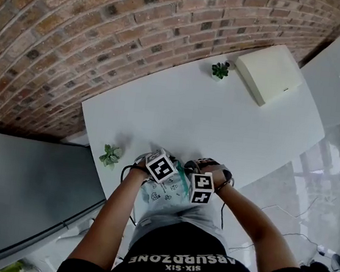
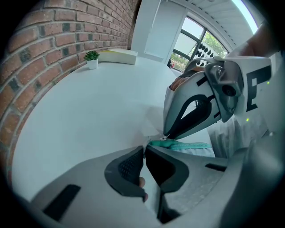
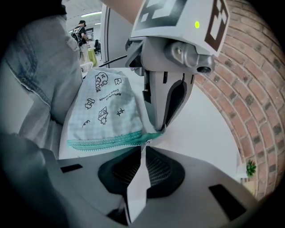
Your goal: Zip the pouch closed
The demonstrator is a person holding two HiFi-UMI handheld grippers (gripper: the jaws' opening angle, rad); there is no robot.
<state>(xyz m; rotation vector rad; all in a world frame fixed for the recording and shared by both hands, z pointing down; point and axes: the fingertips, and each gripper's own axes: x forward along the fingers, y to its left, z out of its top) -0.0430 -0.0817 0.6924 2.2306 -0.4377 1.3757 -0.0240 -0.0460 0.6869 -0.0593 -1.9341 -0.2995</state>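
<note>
Left gripper (image 2: 144, 148) fingers clamp the pouch (image 3: 107, 107) end; right gripper (image 3: 141, 150) fingers slightly apart beside its zipper (image 3: 102, 143)

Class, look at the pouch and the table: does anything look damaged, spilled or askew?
Nothing stands out. The pouch looks whole, its teal zipper runs along the edge unbroken, and the table shows no spill.
</note>
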